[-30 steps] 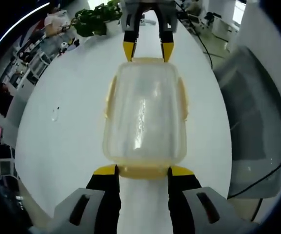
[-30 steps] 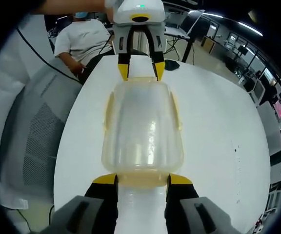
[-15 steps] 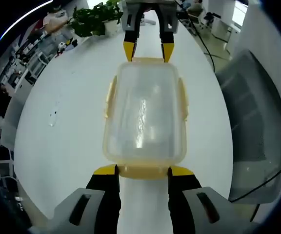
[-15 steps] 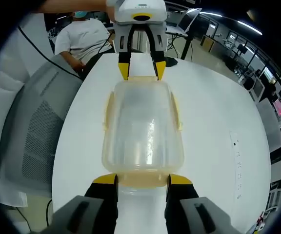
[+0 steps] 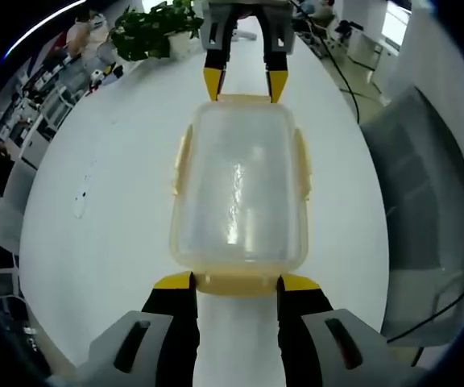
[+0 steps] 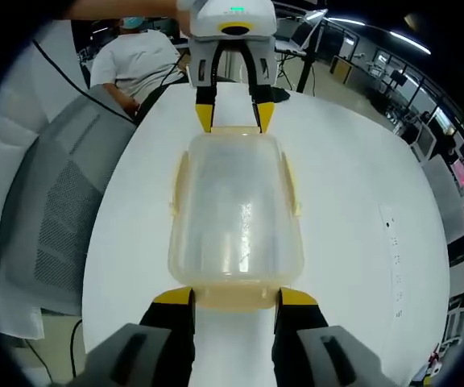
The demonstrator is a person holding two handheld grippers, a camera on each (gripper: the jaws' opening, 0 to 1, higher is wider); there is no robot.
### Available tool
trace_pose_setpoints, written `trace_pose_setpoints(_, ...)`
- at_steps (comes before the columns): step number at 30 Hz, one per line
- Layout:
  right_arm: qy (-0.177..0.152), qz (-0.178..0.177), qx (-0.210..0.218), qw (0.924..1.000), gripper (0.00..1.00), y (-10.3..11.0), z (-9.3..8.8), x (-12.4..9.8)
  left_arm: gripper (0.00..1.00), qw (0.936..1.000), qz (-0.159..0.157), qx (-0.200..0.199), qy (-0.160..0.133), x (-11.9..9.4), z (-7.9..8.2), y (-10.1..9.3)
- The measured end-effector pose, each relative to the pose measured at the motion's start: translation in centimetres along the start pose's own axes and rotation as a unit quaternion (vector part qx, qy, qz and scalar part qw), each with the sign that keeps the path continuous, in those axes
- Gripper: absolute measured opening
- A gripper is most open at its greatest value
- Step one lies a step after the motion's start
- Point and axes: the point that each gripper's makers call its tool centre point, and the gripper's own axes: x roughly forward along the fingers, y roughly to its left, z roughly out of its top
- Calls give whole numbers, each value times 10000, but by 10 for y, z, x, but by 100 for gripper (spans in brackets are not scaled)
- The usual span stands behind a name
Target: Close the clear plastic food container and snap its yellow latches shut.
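Observation:
A clear plastic food container with its lid on lies lengthwise between my two grippers over the white table. My left gripper has its yellow-tipped jaws against both ends of the near yellow end latch. At the far end latch my right gripper does the same. The right gripper view mirrors this: container, right gripper near, left gripper far. Yellow side latches stand slightly out from the long walls.
A grey mesh chair stands beside the table, also seen as a chair in the right gripper view. A potted plant sits at the table's far end. A person in a white shirt sits behind the table.
Both views have swung a little over the table, so the background shifted. The container keeps the same place between both pairs of jaws.

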Motion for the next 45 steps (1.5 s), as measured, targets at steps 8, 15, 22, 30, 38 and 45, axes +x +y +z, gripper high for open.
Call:
trace_pose_setpoints(8,-22,46,91,9999,35,0,-11,3,35,9999,-86,66,38,8,6,1)
trace_pose_setpoints(15,-66,66,136,9999,35,0,-13,7,35,9999,-122,61,74,13,5,2)
trace_pose_setpoints(22,-136,76,143,9998,35,-2,-13,13,35,9998,-134,63,107,14,1,4)
trace_pose_setpoints(30,-111,101,212,9997,35,-5,-16,17,36,9998,-164,73,87,18,1,7)
trace_pose_setpoints(38,-114,138,287,9994,35,-4,-23,20,36,9997,-207,88,102,25,2,6)
trace_pose_setpoints(45,-150,106,247,9995,35,-6,-22,21,36,9997,-191,100,90,25,2,7)
